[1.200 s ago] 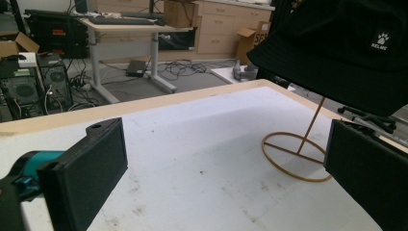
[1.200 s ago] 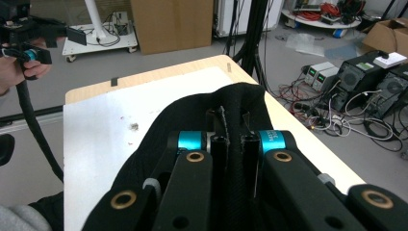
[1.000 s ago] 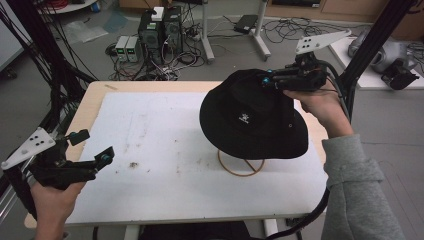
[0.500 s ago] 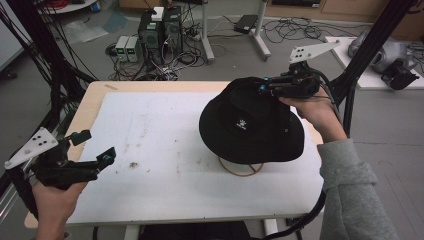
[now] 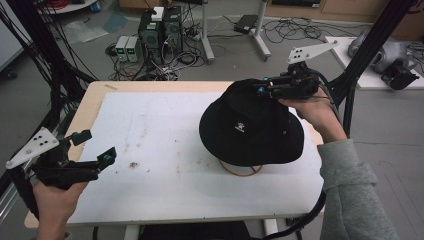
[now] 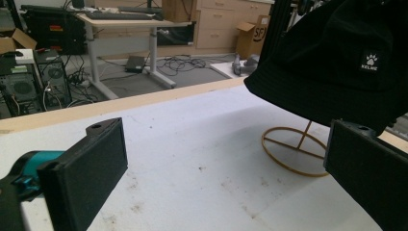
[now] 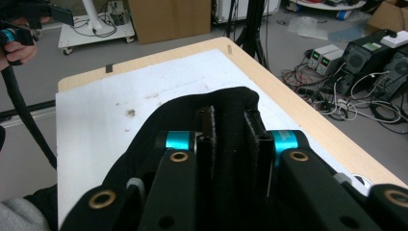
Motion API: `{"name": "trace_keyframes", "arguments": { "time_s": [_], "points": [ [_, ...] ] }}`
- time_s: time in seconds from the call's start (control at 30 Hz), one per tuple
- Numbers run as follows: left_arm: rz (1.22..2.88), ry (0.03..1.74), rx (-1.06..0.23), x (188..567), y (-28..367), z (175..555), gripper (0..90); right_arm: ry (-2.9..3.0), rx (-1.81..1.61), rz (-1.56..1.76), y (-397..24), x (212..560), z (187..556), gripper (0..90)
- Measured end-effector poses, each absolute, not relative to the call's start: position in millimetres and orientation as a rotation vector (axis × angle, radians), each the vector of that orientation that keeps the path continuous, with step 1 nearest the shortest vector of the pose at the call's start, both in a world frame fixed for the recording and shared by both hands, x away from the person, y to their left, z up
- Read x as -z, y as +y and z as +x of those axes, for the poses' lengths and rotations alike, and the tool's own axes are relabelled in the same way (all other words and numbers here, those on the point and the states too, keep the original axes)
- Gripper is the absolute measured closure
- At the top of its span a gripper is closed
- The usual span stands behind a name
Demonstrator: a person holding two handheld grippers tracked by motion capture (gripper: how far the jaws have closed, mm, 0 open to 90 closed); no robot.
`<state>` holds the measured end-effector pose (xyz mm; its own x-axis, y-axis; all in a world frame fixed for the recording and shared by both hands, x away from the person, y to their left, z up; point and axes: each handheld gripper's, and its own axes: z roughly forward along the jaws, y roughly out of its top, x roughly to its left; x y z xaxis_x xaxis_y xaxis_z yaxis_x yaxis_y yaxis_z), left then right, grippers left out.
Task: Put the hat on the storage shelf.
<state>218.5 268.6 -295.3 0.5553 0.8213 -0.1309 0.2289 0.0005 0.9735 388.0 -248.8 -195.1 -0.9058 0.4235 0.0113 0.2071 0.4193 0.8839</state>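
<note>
- The right gripper (image 5: 261, 88) is seen at the crown of a black bucket hat (image 5: 250, 127), with a fold of the crown fabric between its two jaws; in the right gripper view (image 7: 231, 130) the pads are still pinched on that fold, though the jaws have just been easing apart.
- The hat is perched on a thin wooden stand (image 5: 241, 169) near the right edge of the table, its brim hanging free above the stand's ring base (image 6: 293, 149).
- A small white paw logo (image 6: 371, 61) is shown on the side of the crown.
- The left gripper (image 5: 92, 148) is held in a hand (image 5: 54, 200) at the near left corner of the table, well apart from the hat, its jaws spread wide with nothing between them.
- The table is covered by a white sheet (image 5: 165, 150), marked with small dark specks (image 5: 134, 164) near its middle.
</note>
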Motion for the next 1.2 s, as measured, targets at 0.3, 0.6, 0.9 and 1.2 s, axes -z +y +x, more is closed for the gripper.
{"name": "trace_keyframes", "arguments": {
  "time_s": [0.3,0.6,0.9,1.2],
  "points": [
    [1.543,0.928,-0.589,295.9,268.1,219.0,1.7,2.406,-1.537,0.681,-254.6,192.9,391.0,33.5],
    [1.545,0.926,-0.588,296.3,267.6,219.5,1.7,2.39,-1.57,0.776,-258.8,194.0,394.4,10.5],
    [1.548,0.914,-0.59,296.6,264.8,219.5,1.7,2.334,-1.529,0.784,-260.9,197.6,388.1,10.5],
    [1.549,0.914,-0.586,296.7,263.9,219.6,1.7,2.231,-1.605,0.827,-279.4,196.0,377.1,10.5]
  ]
}}
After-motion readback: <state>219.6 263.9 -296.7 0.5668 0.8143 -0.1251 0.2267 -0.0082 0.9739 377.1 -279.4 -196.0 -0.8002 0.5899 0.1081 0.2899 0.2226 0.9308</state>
